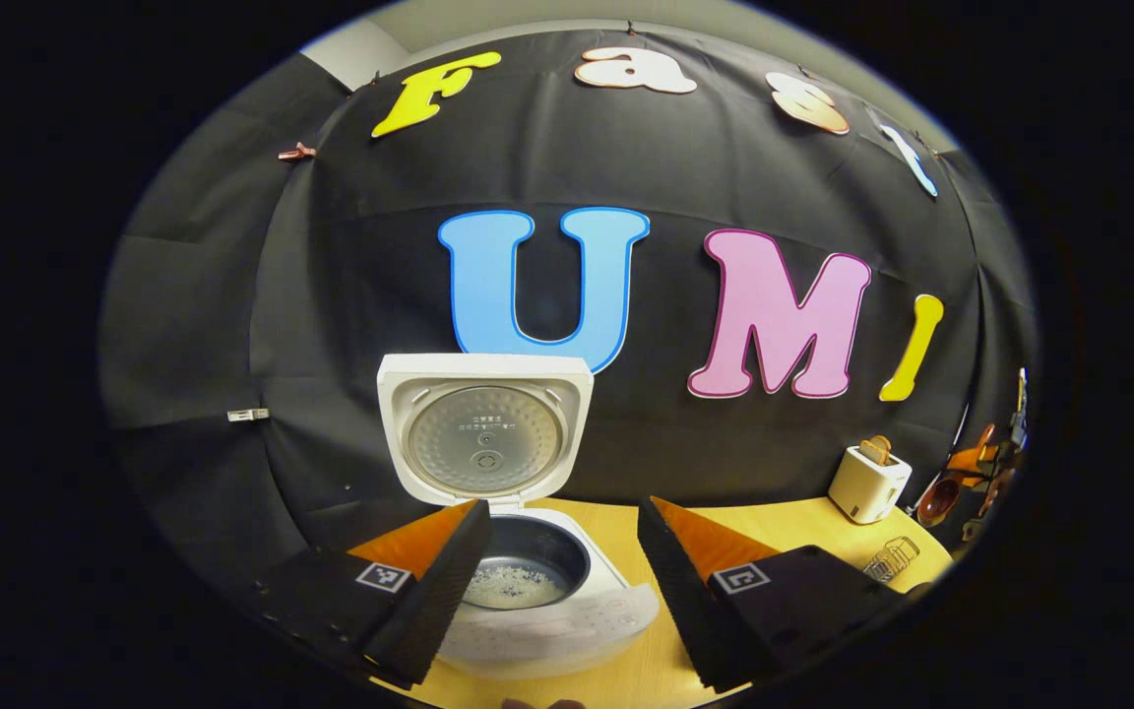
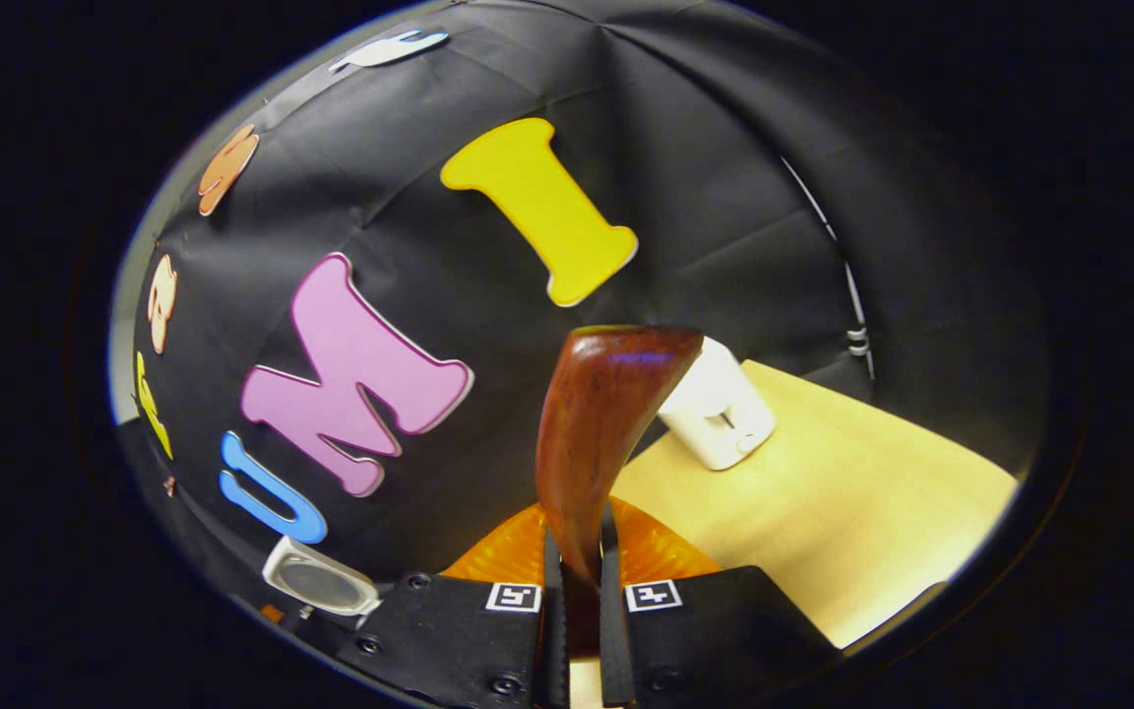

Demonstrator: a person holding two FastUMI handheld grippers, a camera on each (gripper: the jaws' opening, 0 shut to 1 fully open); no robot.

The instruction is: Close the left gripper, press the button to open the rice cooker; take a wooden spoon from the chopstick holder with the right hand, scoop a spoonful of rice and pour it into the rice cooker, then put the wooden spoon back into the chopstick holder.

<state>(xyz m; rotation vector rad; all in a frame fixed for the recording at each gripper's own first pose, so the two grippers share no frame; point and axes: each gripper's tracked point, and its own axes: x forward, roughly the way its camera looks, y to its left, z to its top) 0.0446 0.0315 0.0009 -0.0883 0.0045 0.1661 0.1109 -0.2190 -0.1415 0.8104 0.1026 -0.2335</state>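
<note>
My right gripper gripped the wooden spoon, its long axis running straight ahead between my jaws. My left gripper gaped, the rice cooker just ahead.

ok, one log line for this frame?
cooker lid: open | inner pot: some rice | left tool: open, before cooker | right tool: shut on wooden spoon

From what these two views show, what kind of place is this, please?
It looks like a mock kitchen corner set up inside a recording booth, not a real home. A rice cooker with its lid up and a toaster stand on a wooden table, and black cloth hangs behind them as a wall.
</note>
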